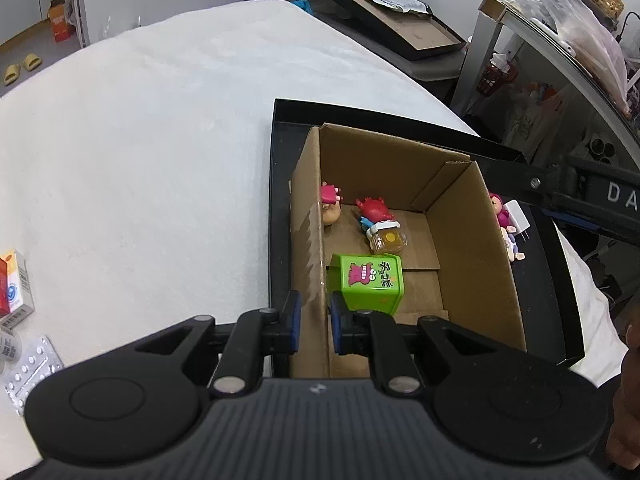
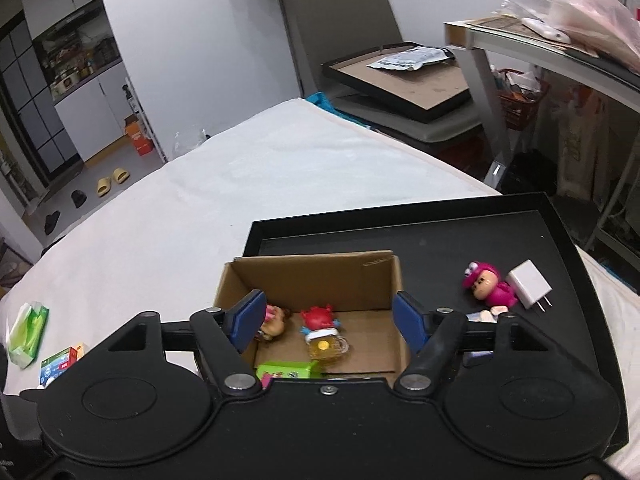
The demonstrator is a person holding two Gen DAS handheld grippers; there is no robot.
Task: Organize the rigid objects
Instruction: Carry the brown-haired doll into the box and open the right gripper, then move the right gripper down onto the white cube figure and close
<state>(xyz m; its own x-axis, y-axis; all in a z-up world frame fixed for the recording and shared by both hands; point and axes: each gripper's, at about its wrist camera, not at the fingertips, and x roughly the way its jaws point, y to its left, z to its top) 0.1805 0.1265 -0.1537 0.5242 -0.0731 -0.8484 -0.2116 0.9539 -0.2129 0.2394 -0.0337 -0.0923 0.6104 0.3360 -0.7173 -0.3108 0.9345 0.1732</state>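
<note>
A cardboard box (image 1: 400, 208) sits open-topped in a black tray (image 1: 280, 200) on the white-covered table (image 1: 140, 140). Inside the box lie a green tin (image 1: 366, 286) at the near end, a red figure on a clear mug (image 1: 380, 220) at mid-floor, and a small pink-capped figure (image 1: 331, 202) against the left wall. Outside the box, to its right on the tray, lie a pink doll (image 2: 486, 286) and, just beside it, a white charger (image 2: 530, 284).

The left gripper (image 1: 314, 322) is clamped on the box's left wall, one blue pad on each face of the cardboard. The right gripper (image 2: 328, 320) hovers over the box's near edge, its pads (image 2: 250, 320) spread wide and holding nothing.

Well to the left of the box, on the table, lie a pill blister (image 1: 30, 372), a red-and-white carton (image 1: 14, 284) and a green pack (image 2: 28, 332).
</note>
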